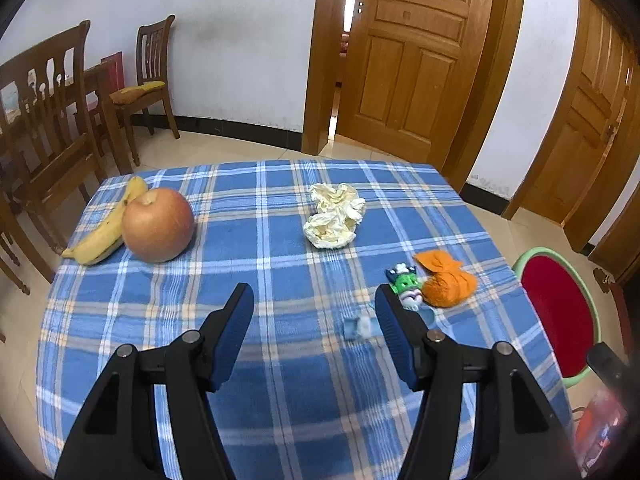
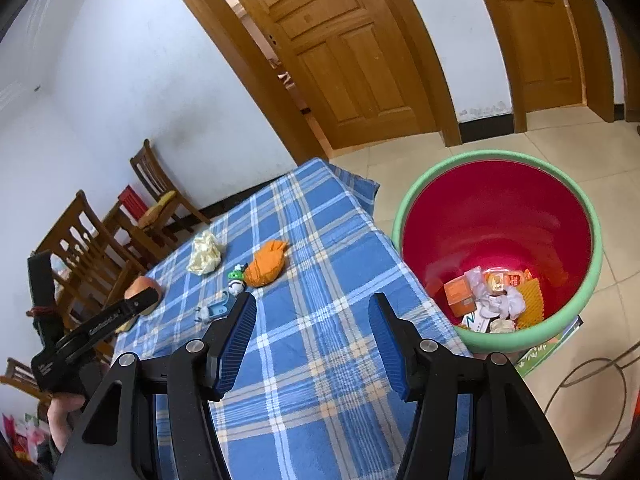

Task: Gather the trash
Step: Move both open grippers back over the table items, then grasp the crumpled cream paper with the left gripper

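Note:
On the blue plaid tablecloth (image 1: 280, 360) lie a crumpled cream paper (image 1: 334, 216), an orange crumpled wad (image 1: 446, 280), a green and white wrapper (image 1: 406, 284) and a small blurred blue and white scrap (image 1: 358, 327). My left gripper (image 1: 313, 294) is open above the cloth with nothing between its fingers; the scrap lies just inside its right finger. My right gripper (image 2: 314, 300) is open and empty over the table's right side. The same paper (image 2: 205, 254), wad (image 2: 266, 264) and scrap (image 2: 214, 312) lie ahead of it to the left. A hand holds the left gripper (image 2: 150, 298).
A banana (image 1: 106, 228) and an apple (image 1: 158, 224) sit at the table's far left. A green-rimmed red bin (image 2: 596, 240) with several pieces of trash stands on the floor right of the table. Wooden chairs (image 1: 48, 120) stand to the left, and a cable (image 2: 592, 380) lies on the floor.

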The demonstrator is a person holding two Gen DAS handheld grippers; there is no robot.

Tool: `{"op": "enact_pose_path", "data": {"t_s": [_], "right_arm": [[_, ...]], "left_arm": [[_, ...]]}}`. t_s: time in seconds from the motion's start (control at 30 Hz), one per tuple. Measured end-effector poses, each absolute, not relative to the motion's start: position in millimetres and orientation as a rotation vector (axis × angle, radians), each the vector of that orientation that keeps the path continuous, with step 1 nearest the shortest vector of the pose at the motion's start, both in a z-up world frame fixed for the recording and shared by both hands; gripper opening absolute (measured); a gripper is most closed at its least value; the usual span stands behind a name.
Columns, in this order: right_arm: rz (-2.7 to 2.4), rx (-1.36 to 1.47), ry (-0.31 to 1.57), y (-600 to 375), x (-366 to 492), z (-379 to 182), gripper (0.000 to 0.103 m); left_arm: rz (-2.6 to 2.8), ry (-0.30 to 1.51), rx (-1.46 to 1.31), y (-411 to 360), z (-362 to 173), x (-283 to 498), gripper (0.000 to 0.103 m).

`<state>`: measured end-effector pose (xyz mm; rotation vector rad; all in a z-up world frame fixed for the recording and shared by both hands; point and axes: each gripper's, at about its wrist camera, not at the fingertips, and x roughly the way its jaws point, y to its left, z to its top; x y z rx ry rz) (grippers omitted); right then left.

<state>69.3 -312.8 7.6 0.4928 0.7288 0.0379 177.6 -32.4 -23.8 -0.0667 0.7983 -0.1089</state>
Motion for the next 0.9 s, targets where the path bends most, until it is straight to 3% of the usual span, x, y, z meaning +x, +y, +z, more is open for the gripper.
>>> {"op": "enact_pose_path", "data": {"t_s": [0.73,0.8,0.83,0.9], "right_arm": [[0.056,0.418,0.818,-281.1,132.6,-2.7,0.060],[0.054,0.413,0.820,-279.6,134.8,-3.0,0.060],[0.053,0.410,0.821,-278.6,135.8,-3.2,0.060],[0.053,0.408,0.824,-276.3,137.5,-3.1,0.060]], "left_arm": [[-0.138,0.907,-0.010,-61.7,-78.0,290.4,0.063],[-0.142,0.918,-0.008,-62.5,-83.4,293.7,0.056],[-0.148,0.922,-0.009,-62.0,-85.4,294.1,0.045],[-0.153,0.905,0.008,-63.9,-86.0,292.9,0.042]]}}
